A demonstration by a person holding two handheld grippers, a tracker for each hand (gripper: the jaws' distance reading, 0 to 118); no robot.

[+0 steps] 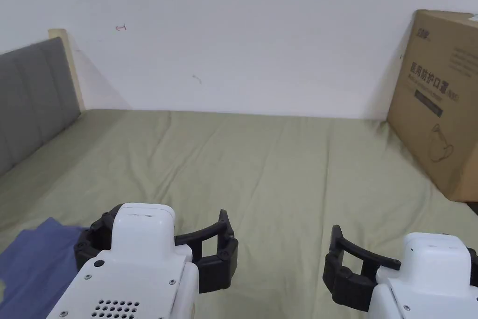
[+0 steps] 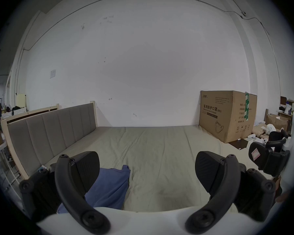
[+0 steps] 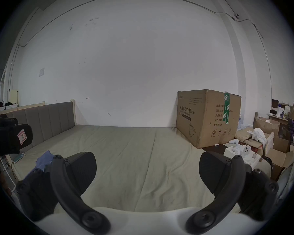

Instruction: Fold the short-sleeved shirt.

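Observation:
The blue short-sleeved shirt [image 1: 32,268] lies crumpled on the olive-green bed sheet [image 1: 280,170], near the front left corner of the bed. My left gripper [image 1: 163,218] hovers just right of it, open and with nothing between its jaws. In the left gripper view the shirt [image 2: 109,186] sits low, partly behind the left jaw of my left gripper [image 2: 147,162]. My right gripper [image 1: 404,245] hangs open over bare sheet further right. In the right gripper view, my right gripper [image 3: 147,164] frames bare sheet, and the shirt [image 3: 44,159] peeks out beyond its left jaw.
A large cardboard box [image 1: 439,100] stands on the bed's far right corner against the white wall. A grey padded headboard [image 1: 32,100] runs along the left side. Boxes and clutter [image 3: 261,142] sit on the floor past the bed's right edge.

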